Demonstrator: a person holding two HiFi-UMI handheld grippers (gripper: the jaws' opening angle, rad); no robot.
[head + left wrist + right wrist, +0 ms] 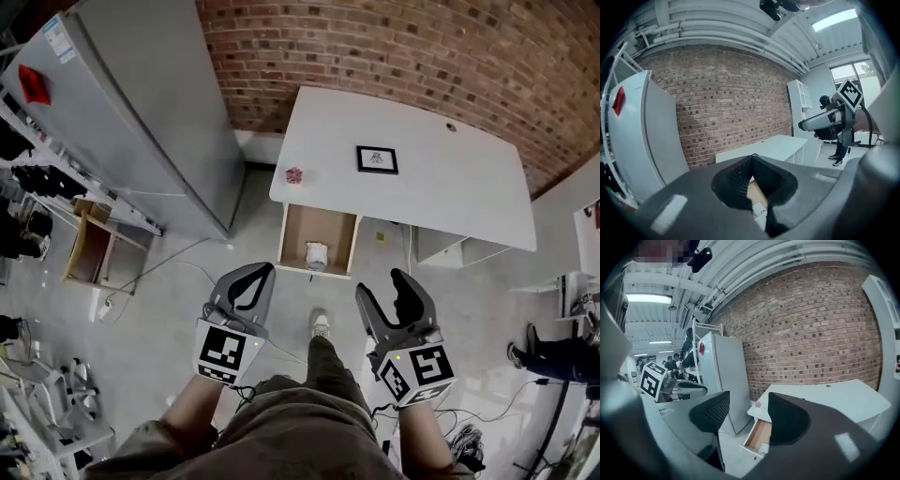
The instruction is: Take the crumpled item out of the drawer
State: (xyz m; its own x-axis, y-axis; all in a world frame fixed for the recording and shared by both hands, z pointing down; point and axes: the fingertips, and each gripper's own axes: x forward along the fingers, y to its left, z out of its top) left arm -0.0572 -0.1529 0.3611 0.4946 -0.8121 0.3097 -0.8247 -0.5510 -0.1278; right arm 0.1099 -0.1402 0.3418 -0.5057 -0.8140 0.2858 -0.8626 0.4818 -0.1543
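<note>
The left gripper (255,277) has its jaws closed tip to tip with nothing between them; in the left gripper view (752,158) only a hollow stays behind the meeting tips. The right gripper (380,285) has its jaws well apart and empty, and in the right gripper view (749,401) the gap frames the drawer (757,434). Both hang in the air above the floor, short of the desk (441,197), touching nothing. The drawer (288,239) stands pulled out, and the crumpled white item (317,255) lies in it near the front edge.
</note>
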